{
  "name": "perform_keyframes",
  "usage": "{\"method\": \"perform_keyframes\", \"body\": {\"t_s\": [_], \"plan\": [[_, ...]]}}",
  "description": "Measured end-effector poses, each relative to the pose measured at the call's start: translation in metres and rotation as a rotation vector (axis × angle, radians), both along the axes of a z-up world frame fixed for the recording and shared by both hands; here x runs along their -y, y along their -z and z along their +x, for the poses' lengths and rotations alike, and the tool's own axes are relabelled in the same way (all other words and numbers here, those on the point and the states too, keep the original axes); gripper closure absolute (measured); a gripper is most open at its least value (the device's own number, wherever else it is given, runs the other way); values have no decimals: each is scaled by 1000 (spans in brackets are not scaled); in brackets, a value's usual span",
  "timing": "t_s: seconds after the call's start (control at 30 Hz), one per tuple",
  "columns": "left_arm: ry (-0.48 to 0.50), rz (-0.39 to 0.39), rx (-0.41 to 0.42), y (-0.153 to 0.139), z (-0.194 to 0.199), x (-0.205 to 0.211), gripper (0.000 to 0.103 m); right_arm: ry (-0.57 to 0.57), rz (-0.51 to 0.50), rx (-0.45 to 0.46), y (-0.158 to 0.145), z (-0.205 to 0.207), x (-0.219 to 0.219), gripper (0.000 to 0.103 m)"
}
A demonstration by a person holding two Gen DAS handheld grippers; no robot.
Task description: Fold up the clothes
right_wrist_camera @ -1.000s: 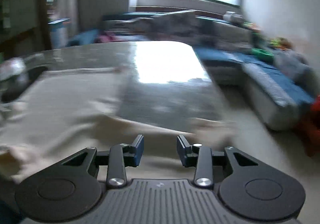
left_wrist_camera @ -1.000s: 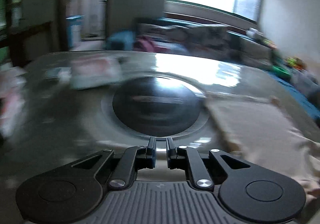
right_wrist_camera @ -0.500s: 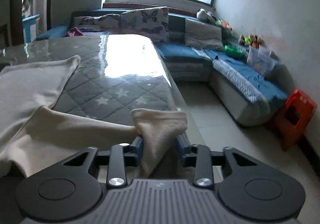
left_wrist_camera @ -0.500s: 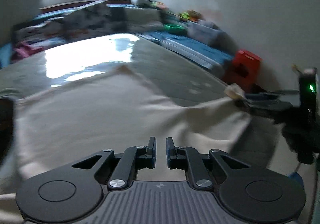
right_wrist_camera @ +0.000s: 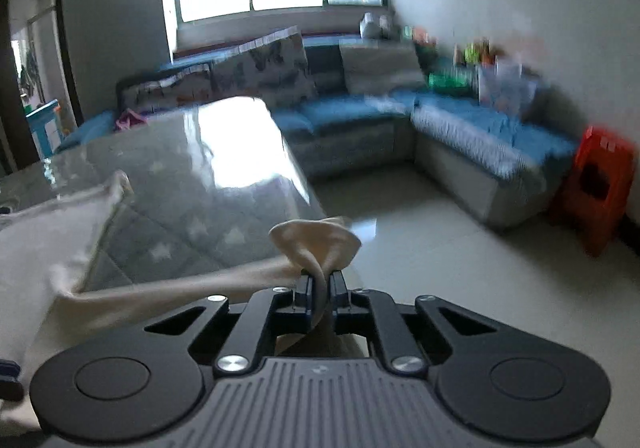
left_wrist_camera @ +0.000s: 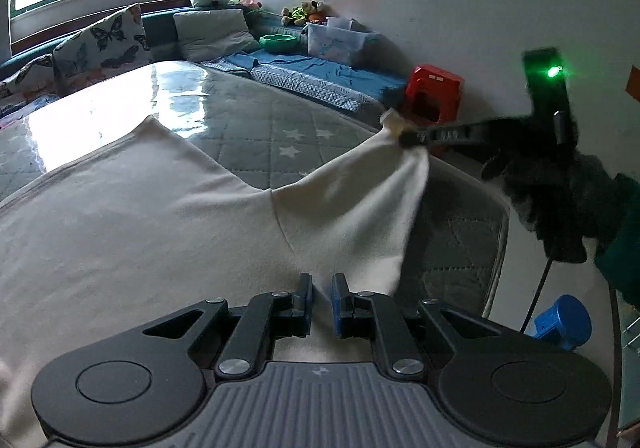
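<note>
A cream garment [left_wrist_camera: 140, 207] lies spread on the grey star-quilted table [left_wrist_camera: 256, 127]. One sleeve [left_wrist_camera: 360, 199] is stretched up toward the table's right edge. My right gripper [left_wrist_camera: 404, 137] holds the sleeve's end there, gripped by a dark-gloved hand [left_wrist_camera: 560, 199]. In the right wrist view the jaws of the right gripper [right_wrist_camera: 320, 284] are closing, and the pads pinch the bunched cuff [right_wrist_camera: 316, 240]. The rest of the garment [right_wrist_camera: 48, 232] trails away to the left. My left gripper [left_wrist_camera: 322, 284] is shut just over the cloth near the armpit seam, with nothing visibly pinched.
The table's edge [left_wrist_camera: 500, 232] runs close on the right, with tiled floor [right_wrist_camera: 440, 248] beyond it. A blue sofa [right_wrist_camera: 360, 119] with cushions lines the far wall. A red stool [left_wrist_camera: 434, 91] stands by the wall. A blue object [left_wrist_camera: 560, 322] sits low on the right.
The left view swung from a black round object on the table over to the garment. The right jaws came together on the sleeve's cuff, and the sleeve now hangs lifted off the table.
</note>
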State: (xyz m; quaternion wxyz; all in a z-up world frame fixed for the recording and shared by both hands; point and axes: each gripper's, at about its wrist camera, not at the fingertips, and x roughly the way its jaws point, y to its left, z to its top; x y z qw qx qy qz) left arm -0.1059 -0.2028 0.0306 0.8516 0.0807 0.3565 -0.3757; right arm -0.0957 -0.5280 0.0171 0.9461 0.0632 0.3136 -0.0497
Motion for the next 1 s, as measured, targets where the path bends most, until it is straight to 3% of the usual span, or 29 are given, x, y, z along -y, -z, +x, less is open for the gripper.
{"method": "perform_keyframes", "body": {"t_s": [0.07, 0.2, 0.3, 0.4, 0.53, 0.63, 0.67, 0.83, 1.0], "plan": [[-5, 3, 2, -2, 0, 1, 90, 29, 44, 22, 1, -5, 7, 79], [-1, 0, 24, -6, -1, 5, 90, 73, 133, 63, -2, -16, 23, 77], [23, 6, 28, -4, -4, 12, 90, 58, 127, 57, -1, -19, 25, 63], [46, 7, 23, -2, -7, 17, 90, 45, 111, 40, 3, -17, 25, 61], [73, 4, 15, 0, -11, 22, 88, 54, 131, 40, 5, -12, 27, 66], [85, 4, 23, 2, -16, 25, 81, 85, 147, 49, 4, -11, 30, 93], [88, 1, 22, 2, -17, 26, 79, 92, 147, 56, 3, -11, 31, 96], [69, -28, 30, -4, -18, 20, 79, 81, 151, 109, -11, -15, 28, 98], [-49, -51, 36, -12, -6, -8, 76, 35, 152, 139, -31, -15, 21, 98]]}}
